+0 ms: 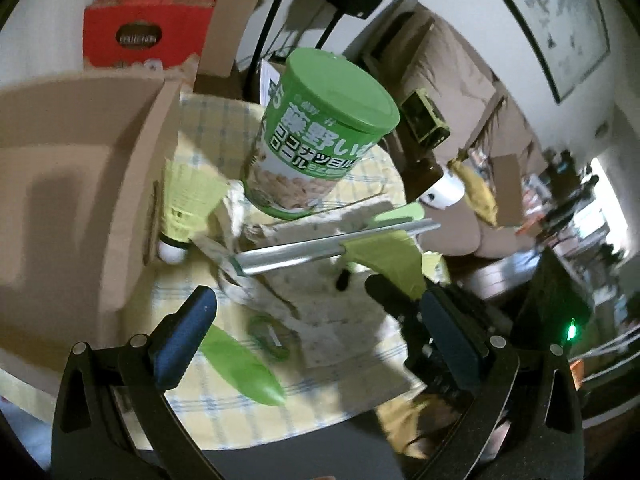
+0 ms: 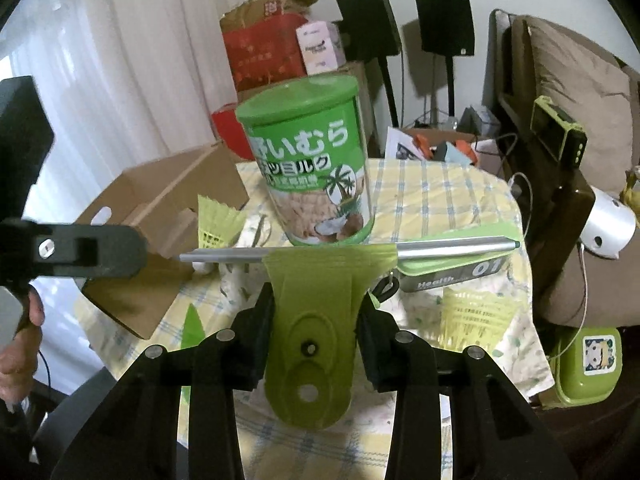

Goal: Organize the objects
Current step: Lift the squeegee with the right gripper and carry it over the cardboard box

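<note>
right tongs (image 2: 316, 322) are clamped on the green handle of a window squeegee (image 2: 312, 344), their dark pads pressing its two sides. the squeegee's silver blade bar runs crosswise just ahead of the tongs, held above a small table (image 2: 440, 196) covered in a yellow checked cloth. left tongs (image 1: 316, 332) stand apart with nothing between them, hovering over the near edge of the same table.

behind the blade stands a tall green snack can (image 2: 316, 160) with a green lid, upright on the cloth. to its left sits a yellow shuttlecock (image 1: 184, 204), cork end down, just beside an open cardboard box (image 1: 80, 184) that rests at the left side of the table. a flat green tin (image 2: 452, 276) lies just under the right end of the blade, and another yellow shuttlecock (image 2: 476, 316) lies near it. a person's hand (image 2: 16, 344) shows at the far left of the right camera's view, holding the other tool's grip.

judging by this, the step in hand is carrying the squeegee, which looks lifted clear of the cloth. the open box seems the likely place for it, though that is a guess. the next move calls for swinging the long blade leftward without knocking the can or the shuttlecock, then lowering it before letting go.
</note>
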The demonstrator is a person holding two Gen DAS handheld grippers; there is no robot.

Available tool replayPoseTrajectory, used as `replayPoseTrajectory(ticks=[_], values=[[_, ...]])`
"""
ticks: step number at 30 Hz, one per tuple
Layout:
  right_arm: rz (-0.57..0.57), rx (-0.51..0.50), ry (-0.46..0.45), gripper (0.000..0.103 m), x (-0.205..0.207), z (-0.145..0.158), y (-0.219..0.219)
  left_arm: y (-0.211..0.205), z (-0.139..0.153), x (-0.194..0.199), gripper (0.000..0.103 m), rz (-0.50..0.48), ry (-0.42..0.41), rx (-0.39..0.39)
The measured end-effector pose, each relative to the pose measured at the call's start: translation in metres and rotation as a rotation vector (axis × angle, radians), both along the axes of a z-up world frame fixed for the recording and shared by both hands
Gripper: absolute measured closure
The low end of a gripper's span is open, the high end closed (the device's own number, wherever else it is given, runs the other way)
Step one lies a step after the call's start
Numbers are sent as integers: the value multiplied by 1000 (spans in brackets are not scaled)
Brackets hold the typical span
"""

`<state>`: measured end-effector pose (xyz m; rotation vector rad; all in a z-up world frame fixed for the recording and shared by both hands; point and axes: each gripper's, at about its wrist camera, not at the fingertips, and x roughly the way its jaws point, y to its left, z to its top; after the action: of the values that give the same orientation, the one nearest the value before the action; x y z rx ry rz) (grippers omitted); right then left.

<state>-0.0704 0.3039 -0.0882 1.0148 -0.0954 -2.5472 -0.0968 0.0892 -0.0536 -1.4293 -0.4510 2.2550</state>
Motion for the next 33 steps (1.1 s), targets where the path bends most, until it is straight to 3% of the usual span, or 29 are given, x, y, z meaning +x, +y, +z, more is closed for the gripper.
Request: replayPoseTrajectory(ticks=[6,10,13,16,19,26,33], values=[[-34,16,37,65,13,9,-2,6,-19,-13,10,68,-101,126],[-47,-14,59,65,22,17,-2,9,-33,-24,35,111,-164,181],[-39,-15,68,65,29,22,-5,7,-44,-28,43,146,-225,274],[-23,-4,72,65,33,23,-11,13,-45,-30,45,136,-222,311],[-5,2,74,65,36,23,-18,21,-48,-30,61,98,-234,355],[10,-25,58,65,37,29,-22,15,-42,-27,69,93,-242,408],[36,-39,69,65,42,47,-27,3,-18,-18,72,77,-194,426]])
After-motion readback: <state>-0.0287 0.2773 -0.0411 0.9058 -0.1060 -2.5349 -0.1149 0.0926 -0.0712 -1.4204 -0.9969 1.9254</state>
